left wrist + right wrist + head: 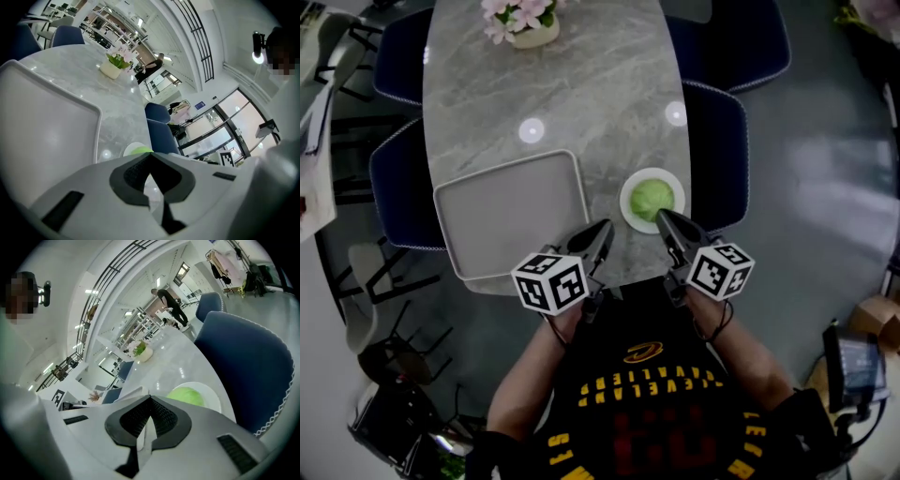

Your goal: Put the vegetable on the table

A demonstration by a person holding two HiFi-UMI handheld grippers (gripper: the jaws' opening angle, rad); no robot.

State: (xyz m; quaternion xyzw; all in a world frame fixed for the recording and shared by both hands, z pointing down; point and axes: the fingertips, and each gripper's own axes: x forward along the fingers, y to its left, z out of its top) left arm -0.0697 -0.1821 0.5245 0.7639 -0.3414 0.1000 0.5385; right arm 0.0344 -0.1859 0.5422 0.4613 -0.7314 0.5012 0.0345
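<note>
A round green vegetable [652, 196] lies on a small white plate [627, 208] at the near right of the grey marble table [581, 103]. My right gripper [661, 217] is shut and empty, its tip just at the plate's near edge. In the right gripper view the vegetable [187, 395] shows just beyond the closed jaws [150, 398]. My left gripper [602, 231] is also shut and empty, left of the plate near the tray's corner. Past the tip of the left gripper [151, 154], only a green sliver of the vegetable [140, 150] shows.
A large grey tray [511, 211] lies on the table's near left. A pot of pink flowers [523, 21] stands at the far end. Dark blue chairs [727, 141] stand along both sides of the table. The table's near edge is right under both grippers.
</note>
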